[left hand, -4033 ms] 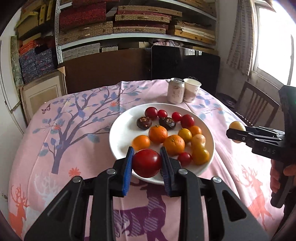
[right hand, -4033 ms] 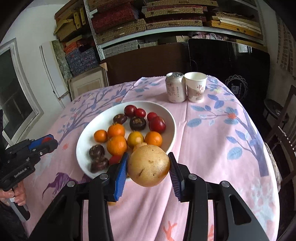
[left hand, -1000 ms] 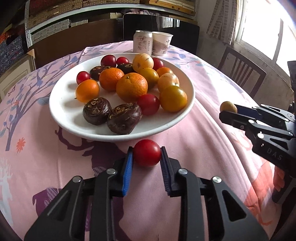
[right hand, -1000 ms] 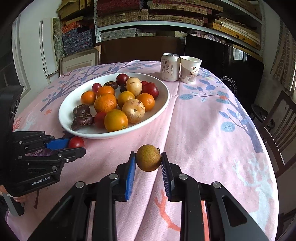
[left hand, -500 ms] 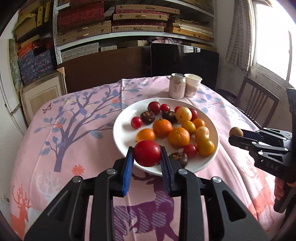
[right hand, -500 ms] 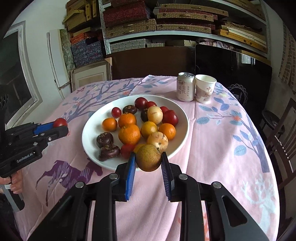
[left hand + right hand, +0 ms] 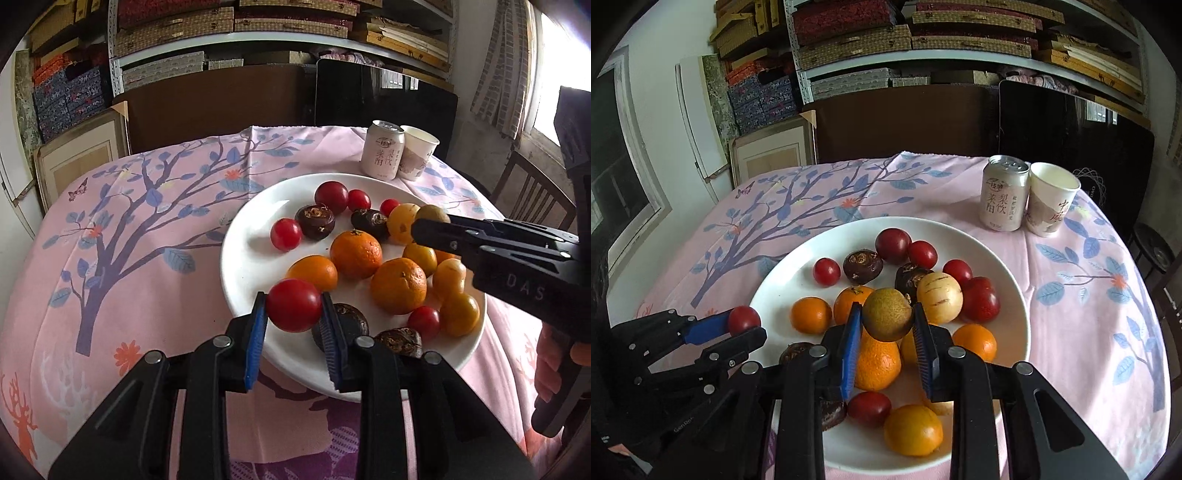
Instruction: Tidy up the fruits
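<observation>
tools both now hang over the white plate (image 7: pixel 1015 295) instead of low at the worktop, left tool (image 7: pixel 294 325) pinching a red tomato (image 7: pixel 294 310) near 7 o'clock, right tool (image 7: pixel 887 332) pinching a brownish-green fruit (image 7: pixel 887 314) mid-plate, so release looks next.

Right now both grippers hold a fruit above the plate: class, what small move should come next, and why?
Probably lower the left gripper and release its tomato onto the bare left part of the plate. The right gripper, holding a brownish fruit, hangs over piled oranges, so it has less room.
</observation>
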Demonstrator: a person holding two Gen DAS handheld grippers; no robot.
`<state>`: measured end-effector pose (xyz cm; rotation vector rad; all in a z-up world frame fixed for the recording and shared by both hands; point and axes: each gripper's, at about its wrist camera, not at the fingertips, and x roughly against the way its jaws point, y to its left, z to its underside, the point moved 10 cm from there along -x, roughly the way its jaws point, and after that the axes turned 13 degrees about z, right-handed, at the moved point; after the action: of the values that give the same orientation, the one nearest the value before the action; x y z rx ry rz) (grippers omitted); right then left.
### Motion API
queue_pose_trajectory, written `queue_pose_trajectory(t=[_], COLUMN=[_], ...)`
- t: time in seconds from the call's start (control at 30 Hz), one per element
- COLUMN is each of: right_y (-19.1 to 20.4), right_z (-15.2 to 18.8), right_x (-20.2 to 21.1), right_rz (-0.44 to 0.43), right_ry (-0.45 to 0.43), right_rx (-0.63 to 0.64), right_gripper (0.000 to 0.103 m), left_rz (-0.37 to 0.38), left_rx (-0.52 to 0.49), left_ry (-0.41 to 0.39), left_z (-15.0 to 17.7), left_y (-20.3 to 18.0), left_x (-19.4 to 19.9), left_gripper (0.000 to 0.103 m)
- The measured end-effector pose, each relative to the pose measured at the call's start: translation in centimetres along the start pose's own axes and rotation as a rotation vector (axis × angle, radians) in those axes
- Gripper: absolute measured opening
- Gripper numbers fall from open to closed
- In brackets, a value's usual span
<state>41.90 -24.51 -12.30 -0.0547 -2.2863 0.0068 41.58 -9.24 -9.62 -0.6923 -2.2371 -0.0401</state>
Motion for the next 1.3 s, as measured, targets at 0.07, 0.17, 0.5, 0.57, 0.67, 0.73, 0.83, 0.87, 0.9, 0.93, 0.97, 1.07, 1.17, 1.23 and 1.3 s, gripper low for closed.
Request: queue_pose_trajectory(t=[0.07,0.17,0.5,0.57,0.67,0.73,0.83,0.87,0.9,0.93,0.97,1.07,1.17,1.23,1.3], right_y=[0.2,0.1,-3.4,-4.1,-5.2,-5.6,-6.5,-6.6,-6.8,-6.9,-6.8,-6.4,-5.6,-5.3,-4.9], right_z=[0.0,-0.2,0.2,1.1,2.8,4.0,5.6,6.0,6.5,7.1,7.7,9.0,9.7,10.1,10.4], right_x=[-0.9,-1.7,2.0,3.2,4.9,6.0,7.9,8.6,9.3,9.9,10.3,11.4,11.6,11.4,11.0], right_rz=[-0.028,-0.028,0.105,0.115,0.147,0.167,0.223,0.231,0.24,0.244,0.235,0.201,0.207,0.23,0.244], right_ry=[0.017,0.018,-0.082,-0.093,-0.107,-0.097,-0.116,-0.132,-0.145,-0.153,-0.157,-0.192,-0.211,-0.235,-0.232], right_rx=[-0.015,-0.012,-0.018,-0.019,-0.033,-0.028,-0.071,-0.089,-0.105,-0.124,-0.137,-0.178,-0.151,-0.136,-0.104], right_gripper=[0.027,0.032,0.099,0.099,0.099,0.099,0.099,0.099,0.099,0.099,0.099,0.099,0.099,0.099,0.099], left_rz=[0.011,0.01,-0.134,-0.137,-0.162,-0.185,-0.185,-0.176,-0.165,-0.164,-0.167,-0.196,-0.262,-0.25,-0.23], left_rx=[-0.007,-0.016,-0.025,-0.016,-0.036,-0.06,-0.055,-0.041,-0.021,-0.009,-0.002,-0.014,-0.025,-0.018,-0.005], left_ry=[-0.002,-0.014,-0.097,-0.102,-0.139,-0.161,-0.2,-0.216,-0.232,-0.237,-0.237,-0.255,-0.31,-0.32,-0.307], left_z=[-0.3,-0.6,-1.1,-1.1,-1.0,-0.4,1.0,1.4,2.1,2.7,3.3,5.1,6.5,7.5,8.3], left_y=[0.1,0.1,0.4,0.0,-1.0,-1.9,-2.9,-3.1,-3.4,-3.5,-3.6,-4.1,-4.1,-4.2,-4.2], left_x=[-0.4,-0.6,1.3,2.2,4.2,5.8,8.2,9.0,9.9,10.5,10.9,12.2,13.3,13.5,13.3], left_gripper=[0.028,0.028,0.098,0.098,0.098,0.098,0.098,0.098,0.098,0.098,0.098,0.098,0.098,0.098,0.098])
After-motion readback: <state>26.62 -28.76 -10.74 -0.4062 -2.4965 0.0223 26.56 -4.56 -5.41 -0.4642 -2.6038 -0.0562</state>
